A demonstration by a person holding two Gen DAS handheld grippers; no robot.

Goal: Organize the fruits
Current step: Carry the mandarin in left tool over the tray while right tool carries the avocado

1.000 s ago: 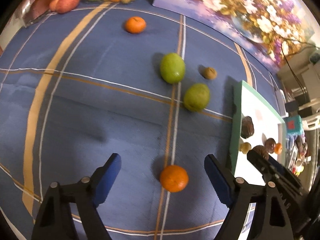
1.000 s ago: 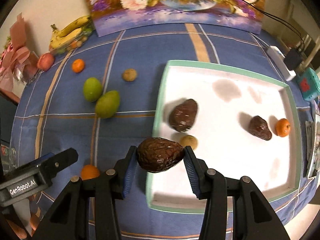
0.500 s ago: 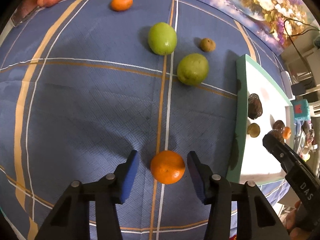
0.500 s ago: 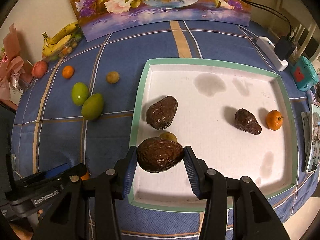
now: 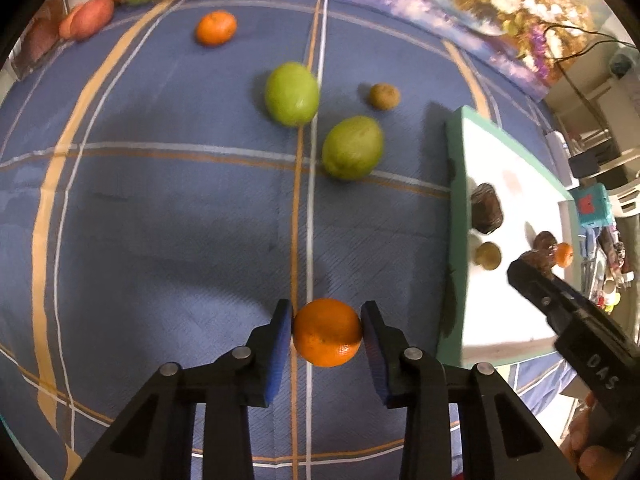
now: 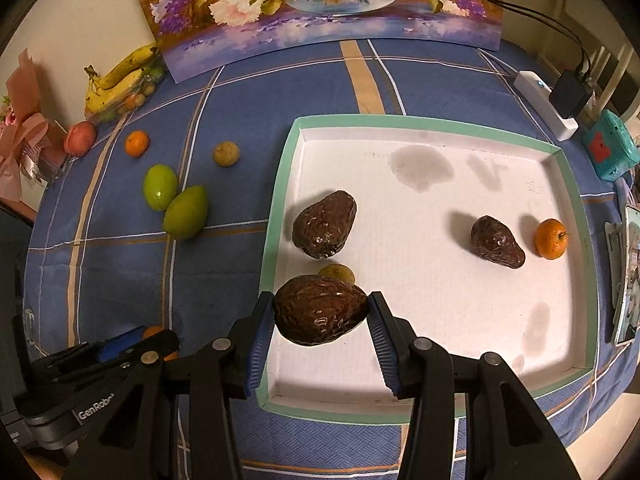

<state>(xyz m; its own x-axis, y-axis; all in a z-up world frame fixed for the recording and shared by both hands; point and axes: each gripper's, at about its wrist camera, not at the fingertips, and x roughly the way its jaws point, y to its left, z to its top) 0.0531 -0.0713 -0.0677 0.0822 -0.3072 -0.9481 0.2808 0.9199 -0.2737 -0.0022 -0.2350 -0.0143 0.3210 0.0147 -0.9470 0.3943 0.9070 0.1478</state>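
My left gripper (image 5: 326, 332) is shut on an orange tangerine (image 5: 327, 332) on the blue plaid cloth, left of the tray. My right gripper (image 6: 321, 312) is shut on a dark brown avocado (image 6: 320, 309), held over the near left part of the white tray with a green rim (image 6: 280, 184). In the tray lie two more dark avocados (image 6: 325, 224) (image 6: 497, 242), a small tangerine (image 6: 551, 239) and a small brown-green fruit (image 6: 338, 273). On the cloth lie two green fruits (image 5: 292, 94) (image 5: 352, 148), a small brown fruit (image 5: 384, 96) and another tangerine (image 5: 216, 28).
Bananas (image 6: 120, 76) in a pack and a red fruit (image 6: 80, 138) lie at the far left edge. A flower painting (image 6: 320, 4) stands at the back. A power strip with a plug (image 6: 548, 100) and a teal box (image 6: 610, 148) are right of the tray.
My left gripper has closed its fingers onto the tangerine. My right gripper has carried the avocado further over the tray.
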